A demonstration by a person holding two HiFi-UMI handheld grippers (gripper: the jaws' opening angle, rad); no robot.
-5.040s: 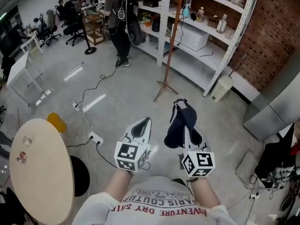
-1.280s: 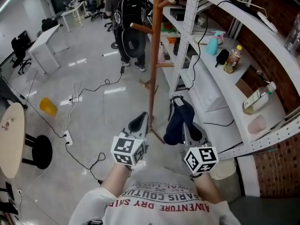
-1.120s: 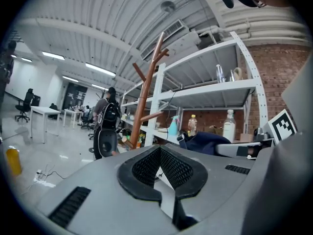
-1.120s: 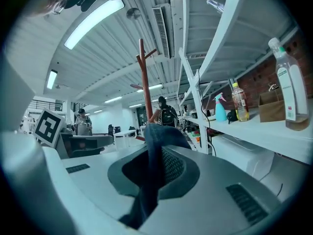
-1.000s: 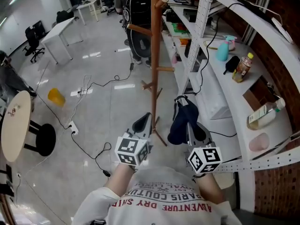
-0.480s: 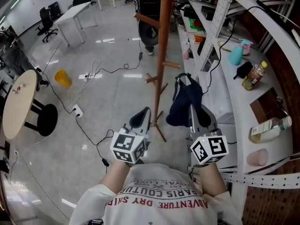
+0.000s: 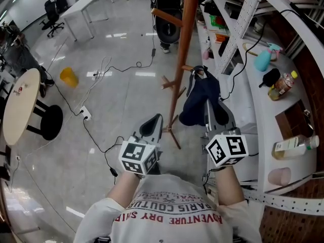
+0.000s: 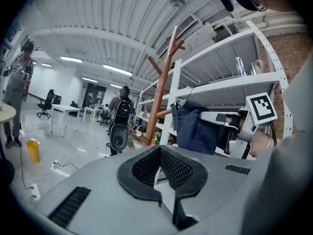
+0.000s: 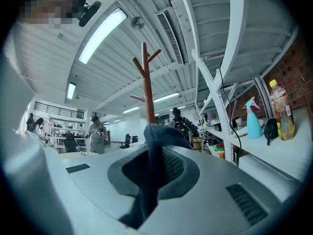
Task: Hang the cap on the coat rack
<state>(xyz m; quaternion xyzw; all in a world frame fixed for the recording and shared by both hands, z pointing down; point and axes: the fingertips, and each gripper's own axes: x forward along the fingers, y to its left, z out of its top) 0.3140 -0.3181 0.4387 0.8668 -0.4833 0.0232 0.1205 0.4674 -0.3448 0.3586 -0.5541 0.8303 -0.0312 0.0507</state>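
In the head view, the person holds both grippers out low over the grey floor [image 7: 109,92]. The left gripper [image 7: 154,121] points forward with its jaws drawn together to a tip and nothing in them. The right gripper [image 7: 211,110] grips the dark blue cap [image 7: 201,99], which stands up from its jaws just beside the brown pole of the coat rack [image 7: 183,49]. The cap's top lies close to a short lower peg of the rack; whether it touches is not clear. White shelving [image 7: 242,19] runs along the right, with a blue spray bottle [image 7: 266,59] on it, and a round table [image 7: 20,113] stands well off to the left.

In the left gripper view, the ribbed black pads meet with nothing caught between them. Beyond them the coat rack rises with its pegs bare, and the cap hangs to its right in the other gripper.

In the right gripper view, the jaws are pinched tight on a fold of the cap's blue fabric, which rises straight up out of them. The rack's pole stands directly behind the cap, and the spray bottle sits on the shelf to the right
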